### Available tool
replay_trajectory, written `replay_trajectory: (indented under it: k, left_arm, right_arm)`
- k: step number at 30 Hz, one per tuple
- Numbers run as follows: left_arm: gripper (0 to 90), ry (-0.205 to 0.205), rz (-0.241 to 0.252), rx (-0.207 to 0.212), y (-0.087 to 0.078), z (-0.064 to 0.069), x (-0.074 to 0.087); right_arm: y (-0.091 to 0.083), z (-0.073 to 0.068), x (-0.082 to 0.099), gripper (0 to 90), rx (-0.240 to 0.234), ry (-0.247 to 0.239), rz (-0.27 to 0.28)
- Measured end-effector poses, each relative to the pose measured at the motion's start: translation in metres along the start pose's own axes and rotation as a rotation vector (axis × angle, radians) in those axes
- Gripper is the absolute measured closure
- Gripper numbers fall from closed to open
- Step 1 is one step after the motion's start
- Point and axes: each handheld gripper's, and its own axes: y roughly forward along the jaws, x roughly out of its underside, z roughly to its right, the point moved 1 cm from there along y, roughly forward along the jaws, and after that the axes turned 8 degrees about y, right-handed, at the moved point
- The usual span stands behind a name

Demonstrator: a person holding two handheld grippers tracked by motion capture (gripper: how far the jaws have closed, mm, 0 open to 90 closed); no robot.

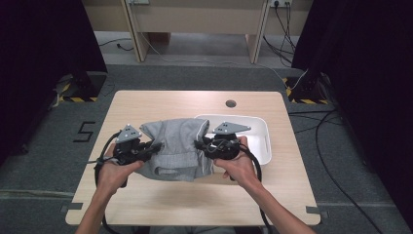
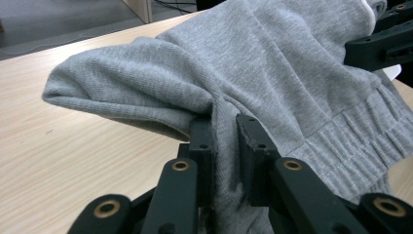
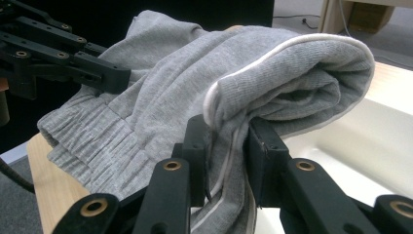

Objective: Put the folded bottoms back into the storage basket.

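On the wooden counter (image 1: 146,195) sits a white tray (image 1: 260,139) at the right, and over its left rim and the counter hangs a grey knitted garment (image 1: 175,146) (ribbed hem toward the person), pinched on each side by the left tongs (image 2: 225,141) and right tongs (image 3: 229,146).

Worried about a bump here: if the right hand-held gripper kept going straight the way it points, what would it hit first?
Probably the left hand-held gripper. The right hand-held gripper is shut on the grey garment and points across it toward the left one; depth is unclear.
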Motion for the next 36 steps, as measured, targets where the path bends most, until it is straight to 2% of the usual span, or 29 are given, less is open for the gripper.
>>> replay_trajectory:
  k: [6, 13, 17, 19, 21, 31, 36]
  left_arm:
    - [77.2, 0.006, -0.001, 0.017, 0.01, 0.004, -0.011]
    - [77.1, 0.027, 0.004, 0.039, 0.027, 0.014, -0.031]
    - [77.1, 0.036, 0.002, 0.054, 0.041, 0.021, -0.043]
    - [77.1, 0.036, -0.001, 0.06, 0.045, 0.023, -0.046]
    - [77.1, 0.029, 0.006, 0.075, 0.054, 0.027, -0.052]
    - [77.1, 0.046, -0.005, 0.09, 0.079, 0.04, -0.071]
    - [77.1, 0.045, -0.015, 0.101, 0.099, 0.047, -0.083]
  right_arm:
    - [-0.008, 0.009, -0.001, 72.4, 0.017, -0.004, -0.001]
    - [-0.025, 0.025, -0.005, 72.4, 0.038, 0.013, 0.017]
    - [-0.037, 0.041, -0.008, 72.4, 0.045, 0.036, 0.008]
    - [-0.039, 0.044, -0.008, 72.3, 0.045, 0.038, 0.008]
    - [-0.045, 0.054, -0.007, 72.3, 0.056, 0.058, 0.005]
    - [-0.062, 0.081, -0.009, 72.3, 0.088, 0.084, 0.001]
    - [-0.072, 0.097, -0.011, 72.4, 0.114, 0.095, -0.003]
